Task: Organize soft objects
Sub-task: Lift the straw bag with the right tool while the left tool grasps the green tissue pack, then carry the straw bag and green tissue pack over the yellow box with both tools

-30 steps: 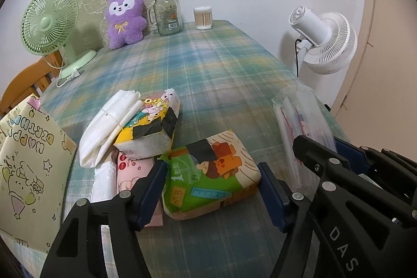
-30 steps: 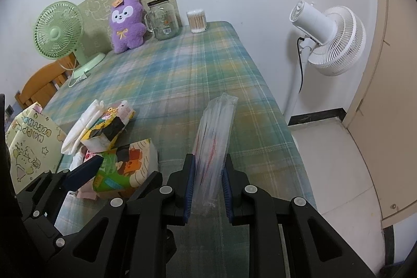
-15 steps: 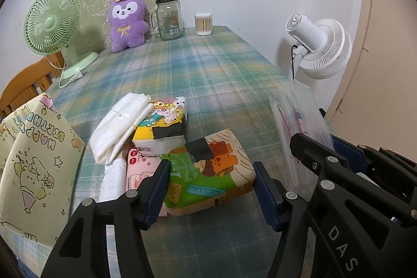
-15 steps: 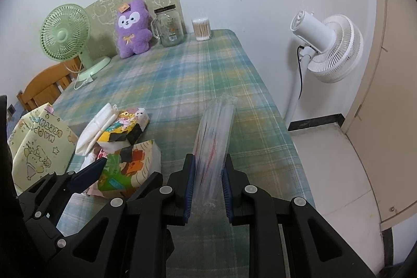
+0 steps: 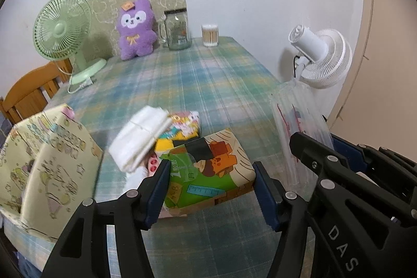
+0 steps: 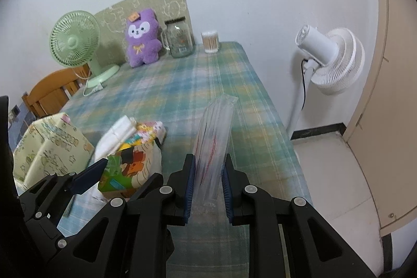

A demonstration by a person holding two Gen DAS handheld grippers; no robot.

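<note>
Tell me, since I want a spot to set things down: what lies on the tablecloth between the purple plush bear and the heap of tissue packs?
Nothing: in both wrist views the plaid tablecloth is bare between the purple plush bear and the tissue packs.

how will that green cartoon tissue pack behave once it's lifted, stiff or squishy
Probably squishy: the green tissue pack sits between the left tongs, and its glossy wrap looks soft and rounded at the edges. Likely light for its bulk. The film may be slippery, so it could slide if the pads press lightly.
</note>
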